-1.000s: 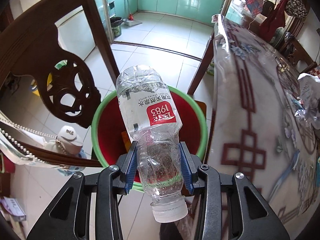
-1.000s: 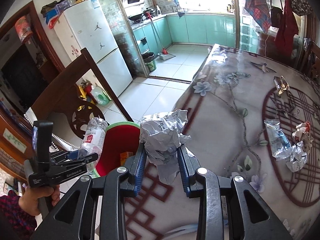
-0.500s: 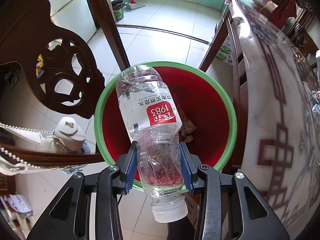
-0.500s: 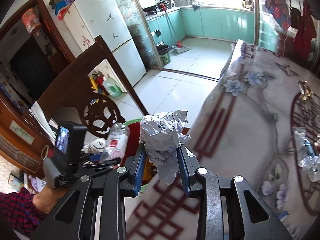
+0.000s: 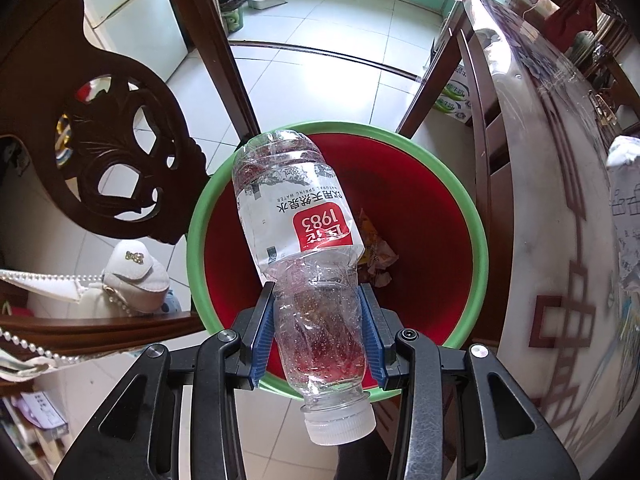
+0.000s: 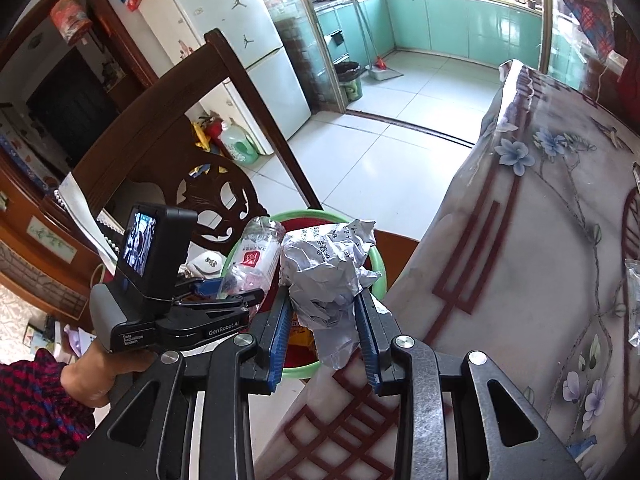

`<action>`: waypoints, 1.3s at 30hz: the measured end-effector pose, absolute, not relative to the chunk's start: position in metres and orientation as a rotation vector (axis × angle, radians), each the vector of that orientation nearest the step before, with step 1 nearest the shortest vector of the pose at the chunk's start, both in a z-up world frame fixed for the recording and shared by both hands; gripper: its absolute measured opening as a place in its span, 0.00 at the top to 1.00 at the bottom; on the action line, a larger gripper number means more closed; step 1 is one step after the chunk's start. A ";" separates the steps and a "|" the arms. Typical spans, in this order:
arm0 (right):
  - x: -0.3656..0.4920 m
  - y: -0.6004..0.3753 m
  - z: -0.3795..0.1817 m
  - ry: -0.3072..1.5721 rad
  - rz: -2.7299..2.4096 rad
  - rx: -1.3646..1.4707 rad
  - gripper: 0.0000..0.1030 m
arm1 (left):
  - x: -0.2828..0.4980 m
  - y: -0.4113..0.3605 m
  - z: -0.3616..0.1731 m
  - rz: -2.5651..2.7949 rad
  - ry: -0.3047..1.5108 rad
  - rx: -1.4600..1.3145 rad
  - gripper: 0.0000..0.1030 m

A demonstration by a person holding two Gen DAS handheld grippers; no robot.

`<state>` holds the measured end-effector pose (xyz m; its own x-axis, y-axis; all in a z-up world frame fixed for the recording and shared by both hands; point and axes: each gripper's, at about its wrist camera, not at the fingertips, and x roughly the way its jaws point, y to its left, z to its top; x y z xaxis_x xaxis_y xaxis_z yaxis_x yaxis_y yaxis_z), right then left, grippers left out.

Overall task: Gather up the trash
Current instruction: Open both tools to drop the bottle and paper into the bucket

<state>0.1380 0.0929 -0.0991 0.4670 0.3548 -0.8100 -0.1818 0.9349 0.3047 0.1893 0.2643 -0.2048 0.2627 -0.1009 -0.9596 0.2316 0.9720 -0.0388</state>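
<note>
My left gripper point(image 5: 318, 328) is shut on a clear plastic water bottle point(image 5: 296, 232) with a red label, cap toward me, held above a red bin with a green rim point(image 5: 476, 232). Crumpled wrappers point(image 5: 376, 256) lie in the bin. My right gripper point(image 6: 324, 320) is shut on a crumpled paper ball point(image 6: 324, 268), held at the table's edge just right of the bin point(image 6: 378, 272). The left gripper and the bottle point(image 6: 252, 260) also show in the right wrist view.
A dark carved wooden chair point(image 5: 108, 160) stands left of the bin, with a white bag point(image 5: 132, 276) on it. The table with a floral cloth point(image 6: 540, 240) is on the right, with plastic wrappers point(image 6: 634, 304) on it. White tiled floor lies beyond.
My left gripper has moved with the bottle over the bin. My right gripper has carried the paper ball left, to the table's edge by the bin.
</note>
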 end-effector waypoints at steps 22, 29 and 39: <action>0.155 0.121 -0.100 1.038 0.402 0.128 0.72 | 0.188 0.285 -0.190 -0.214 1.256 0.023 0.41; 0.153 0.126 -0.098 1.022 0.416 0.126 0.65 | 0.186 0.295 -0.171 -0.181 1.192 -0.043 0.32; 0.146 0.123 -0.091 0.982 0.404 0.138 0.55 | 0.181 0.301 -0.158 -0.149 1.157 -0.068 0.32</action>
